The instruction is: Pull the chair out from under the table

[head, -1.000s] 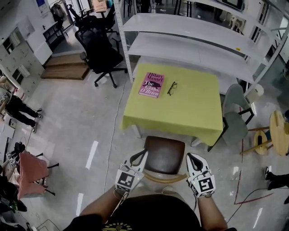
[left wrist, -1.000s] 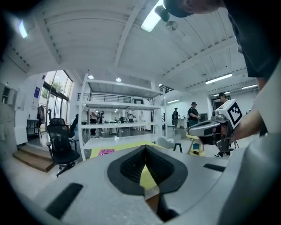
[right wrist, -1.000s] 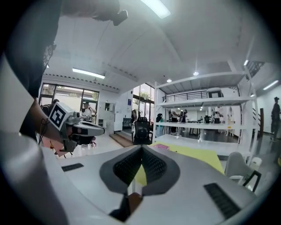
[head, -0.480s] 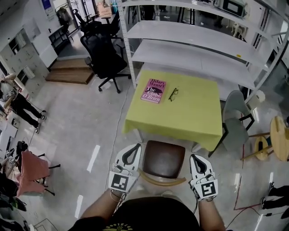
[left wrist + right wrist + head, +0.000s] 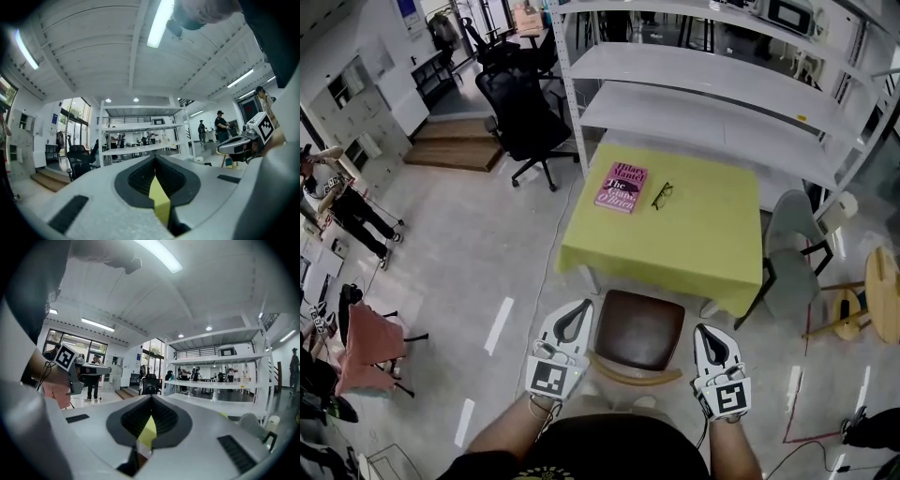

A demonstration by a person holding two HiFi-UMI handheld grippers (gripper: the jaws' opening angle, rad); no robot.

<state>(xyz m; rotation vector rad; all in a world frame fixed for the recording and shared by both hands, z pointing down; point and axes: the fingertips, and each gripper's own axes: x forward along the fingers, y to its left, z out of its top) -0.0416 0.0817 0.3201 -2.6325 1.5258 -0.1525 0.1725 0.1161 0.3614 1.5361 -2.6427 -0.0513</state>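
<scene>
The chair (image 5: pixel 639 330) has a dark brown seat and a curved wooden backrest (image 5: pixel 633 373). It stands at the near edge of the table (image 5: pixel 694 244), which is covered in a yellow-green cloth. My left gripper (image 5: pixel 578 309) hangs shut just left of the seat, holding nothing. My right gripper (image 5: pixel 710 336) hangs shut just right of it, also holding nothing. In the left gripper view the left gripper (image 5: pixel 154 164) points level with its jaws together, and only a sliver of yellow-green cloth shows past them. The right gripper (image 5: pixel 150 404) looks the same in its own view.
A pink book (image 5: pixel 622 186) and a pair of glasses (image 5: pixel 662 195) lie on the table. White shelving (image 5: pixel 722 89) stands behind it. A black office chair (image 5: pixel 525 117) is at the far left, a grey chair (image 5: pixel 789 246) and a wooden stool (image 5: pixel 883 292) at the right. People stand at the left edge (image 5: pixel 347 202).
Both grippers have risen a little beside the chair and stayed shut. The chair keeps its place against the table edge.
</scene>
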